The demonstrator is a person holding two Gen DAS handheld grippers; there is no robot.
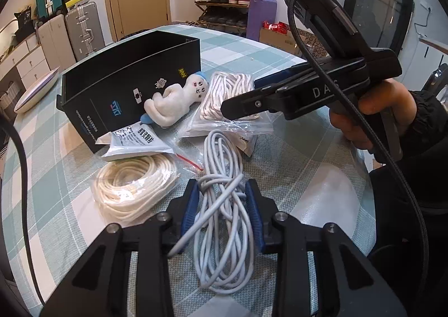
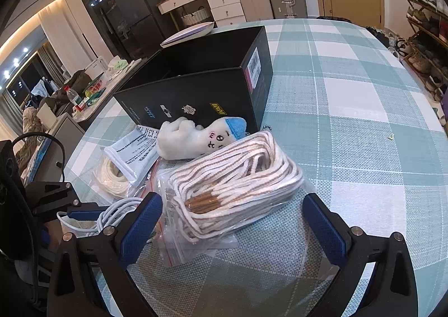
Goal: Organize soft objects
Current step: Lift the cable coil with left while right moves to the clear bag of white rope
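A coiled white cable [image 1: 224, 199] lies on the checked tablecloth between the blue pads of my left gripper [image 1: 223, 212], which is closed onto it. My right gripper [image 2: 232, 222] is open, its pads either side of a clear bag of brown-and-white cord [image 2: 232, 180], a little above the table; it also shows in the left wrist view [image 1: 252, 104]. A white plush doll with a blue cap [image 1: 176, 98] leans against an open black box [image 1: 128, 76]. A bagged cream rope coil [image 1: 134, 191] and a white printed pouch [image 1: 140, 143] lie left of the cable.
A white oval dish [image 1: 36, 90] sits at the table's far left edge. Suitcases, drawers and a shoe rack stand beyond the table. The checked table [image 2: 364, 121] stretches right of the box.
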